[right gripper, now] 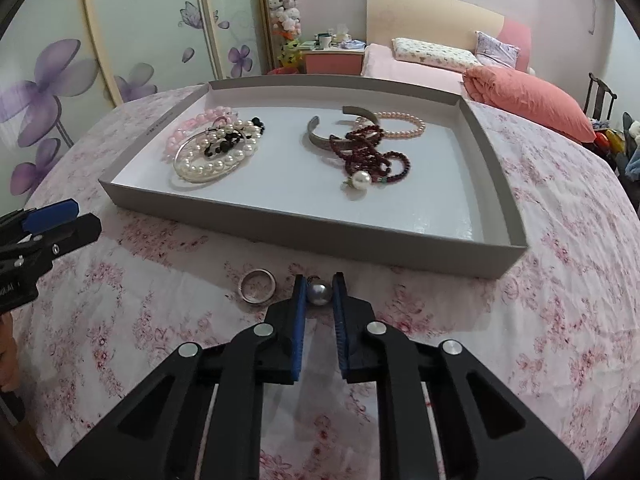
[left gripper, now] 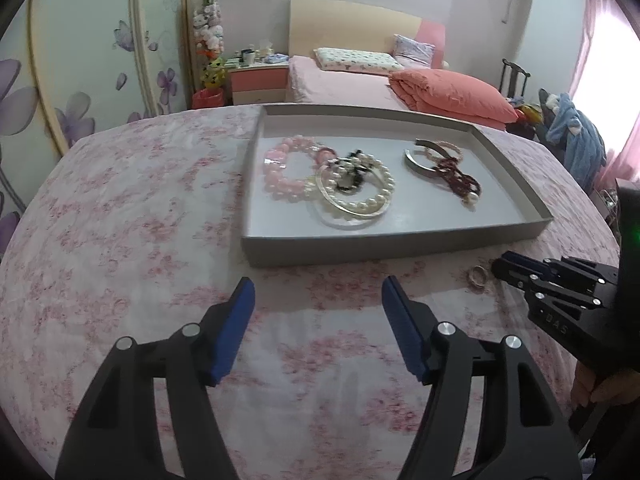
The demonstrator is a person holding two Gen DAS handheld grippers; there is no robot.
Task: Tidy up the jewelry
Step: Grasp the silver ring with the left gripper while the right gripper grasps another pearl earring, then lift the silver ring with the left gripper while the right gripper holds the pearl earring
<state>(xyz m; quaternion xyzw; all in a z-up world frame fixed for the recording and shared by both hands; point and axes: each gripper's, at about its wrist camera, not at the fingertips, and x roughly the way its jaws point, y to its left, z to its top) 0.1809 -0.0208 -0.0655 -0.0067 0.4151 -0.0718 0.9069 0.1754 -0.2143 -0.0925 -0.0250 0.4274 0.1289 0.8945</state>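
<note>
A: The right gripper [right gripper: 320, 294] was low over the flowered cloth [right gripper: 540, 320], its blue pads pinched on a grey pearl bead [right gripper: 319, 293] just short of the tray's near wall. The left gripper [left gripper: 318, 300] hung over bare cloth with its fingers spread wide and nothing between them.

B: And the rest of the jewelry?

A: Mostly in the grey tray [right gripper: 304, 228] already: a pile of white and pink pearl bracelets [right gripper: 216, 152] at the left, a metal cuff [right gripper: 324, 136] and dark red beads [right gripper: 372, 156] nearer the middle. A silver ring [right gripper: 258, 286] lay flat on the cloth just left of the right gripper's tips, outside the tray.

B: So which way did the bead have to go?

A: Straight ahead, I'd judge, up over that near wall. The bead is round, so no axis to mind. For the ring, the right gripper seemed nearer, though the left was the free one.
</note>
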